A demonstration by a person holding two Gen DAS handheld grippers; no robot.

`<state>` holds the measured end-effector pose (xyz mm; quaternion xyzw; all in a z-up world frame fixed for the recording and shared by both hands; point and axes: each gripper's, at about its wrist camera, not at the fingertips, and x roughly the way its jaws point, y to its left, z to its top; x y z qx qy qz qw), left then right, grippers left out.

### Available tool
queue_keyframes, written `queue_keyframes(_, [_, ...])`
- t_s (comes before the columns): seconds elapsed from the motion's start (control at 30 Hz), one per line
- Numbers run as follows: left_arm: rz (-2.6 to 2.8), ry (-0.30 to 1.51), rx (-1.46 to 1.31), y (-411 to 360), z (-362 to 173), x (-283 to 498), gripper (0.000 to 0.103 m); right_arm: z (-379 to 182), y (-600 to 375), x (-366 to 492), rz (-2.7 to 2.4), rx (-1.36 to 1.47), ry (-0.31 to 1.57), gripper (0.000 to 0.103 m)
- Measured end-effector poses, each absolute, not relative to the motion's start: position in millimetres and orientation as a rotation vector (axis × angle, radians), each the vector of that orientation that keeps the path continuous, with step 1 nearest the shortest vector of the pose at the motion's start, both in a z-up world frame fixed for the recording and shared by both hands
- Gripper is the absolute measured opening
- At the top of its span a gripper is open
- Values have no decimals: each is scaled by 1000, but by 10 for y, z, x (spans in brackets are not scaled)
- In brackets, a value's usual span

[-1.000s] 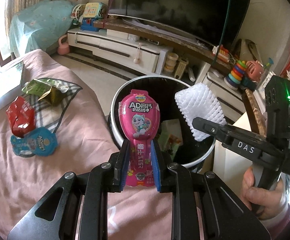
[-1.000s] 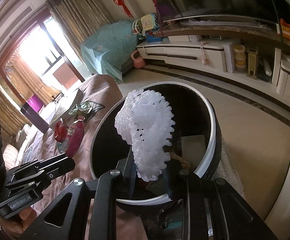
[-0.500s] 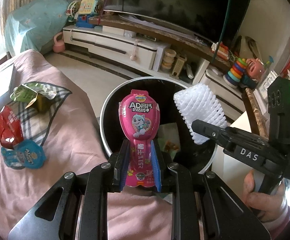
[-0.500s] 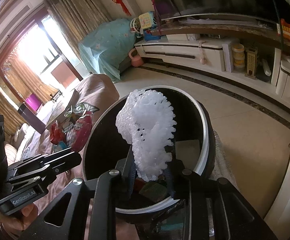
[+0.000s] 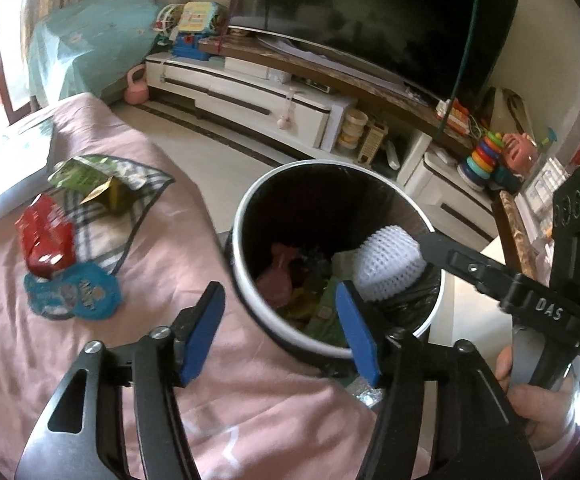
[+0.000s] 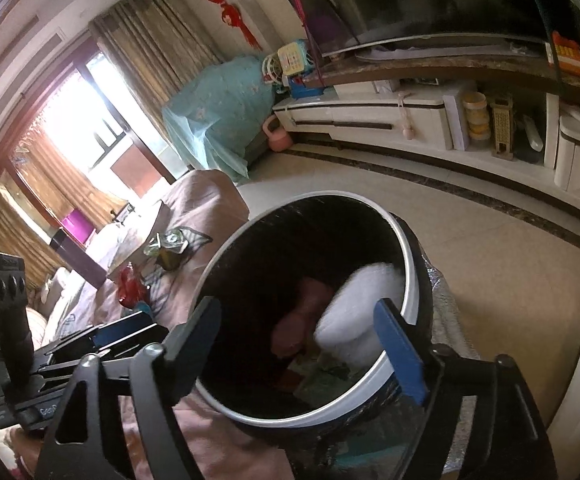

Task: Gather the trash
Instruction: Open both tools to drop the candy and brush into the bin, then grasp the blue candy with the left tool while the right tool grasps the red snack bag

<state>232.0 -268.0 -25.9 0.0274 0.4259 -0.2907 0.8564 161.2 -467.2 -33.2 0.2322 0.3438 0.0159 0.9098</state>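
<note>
Living-room floor runs past a pink blanket (image 5: 90,360), and the trash bin (image 5: 246,216) stands against the blanket's edge. Both carried items have been released within the last second: the pink wrapper (image 5: 276,272) and the white foam net (image 5: 386,264) now lie inside the bin, blurred as if not yet settled. The left gripper (image 5: 282,328) and the right gripper (image 6: 306,344) hover at the bin rim, each with jaws spread wide and holding nothing, where a second ago each was clamped on its item. This drop appears complete. Remaining on the blanket, well apart from the bin: a red packet (image 5: 46,236), a blue wrapper (image 5: 78,296) touching it, and a green packet (image 5: 90,178). These are likely the next pickups.
</note>
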Motion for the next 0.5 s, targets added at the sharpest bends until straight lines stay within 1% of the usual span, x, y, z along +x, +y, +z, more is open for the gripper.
queue_keyframes(0.17, [-575, 907, 20, -2406, -313, 2263, 64, -256, -4563, 1512, 43, 482, 675, 91])
queue_keyframes(0.5, [-470, 953, -63, -1725, -510, 2156, 66, -228, -4024, 1424, 130, 414, 664, 93])
